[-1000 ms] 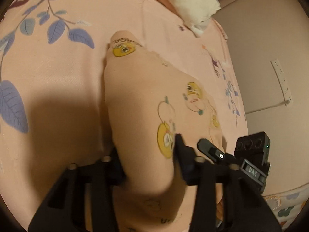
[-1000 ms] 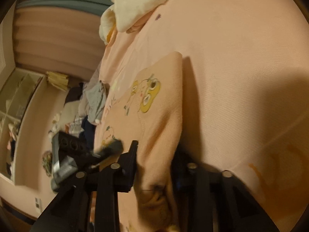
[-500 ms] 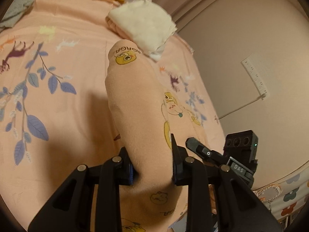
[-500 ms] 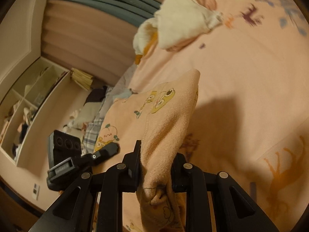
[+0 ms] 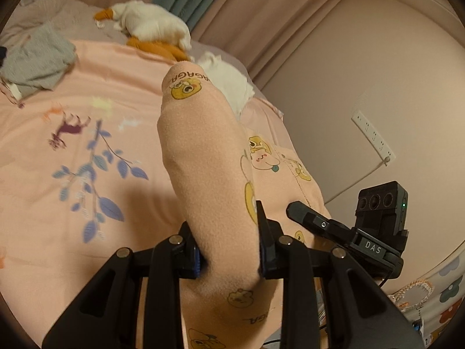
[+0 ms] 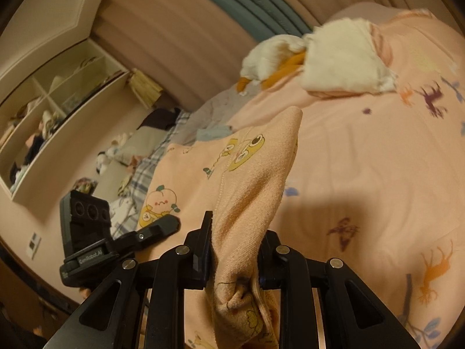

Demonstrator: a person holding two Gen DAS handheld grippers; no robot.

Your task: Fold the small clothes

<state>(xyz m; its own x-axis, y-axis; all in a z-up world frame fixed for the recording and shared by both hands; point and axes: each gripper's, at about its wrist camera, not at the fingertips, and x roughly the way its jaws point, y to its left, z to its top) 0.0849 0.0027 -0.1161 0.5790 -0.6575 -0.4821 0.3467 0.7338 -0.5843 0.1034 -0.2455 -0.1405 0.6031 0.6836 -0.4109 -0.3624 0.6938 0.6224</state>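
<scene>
Pink bedsheet (image 5: 87,110) with leaf and animal prints fills most of both views. My peach garment (image 5: 203,157) with cartoon duck and peach prints hangs stretched between my two tongs, lifted off the sheet, its far edge standing up toward 12 o'clock in both views. Left gripper (image 5: 229,250) is clamped on one bunched end of it, cloth squeezed between both pads. Right gripper (image 6: 235,250) is clamped on the other bunched end (image 6: 250,203), same way. White folded cloth (image 5: 232,87) lies on the sheet just past the garment at 1 o'clock in left view, 1 o'clock in right view (image 6: 343,67). White and orange plush toy (image 5: 151,29) at 11 o'clock. Grey cloth (image 5: 37,58) at 10 o'clock. Wall power strip (image 5: 375,139) at 3 o'clock.
</scene>
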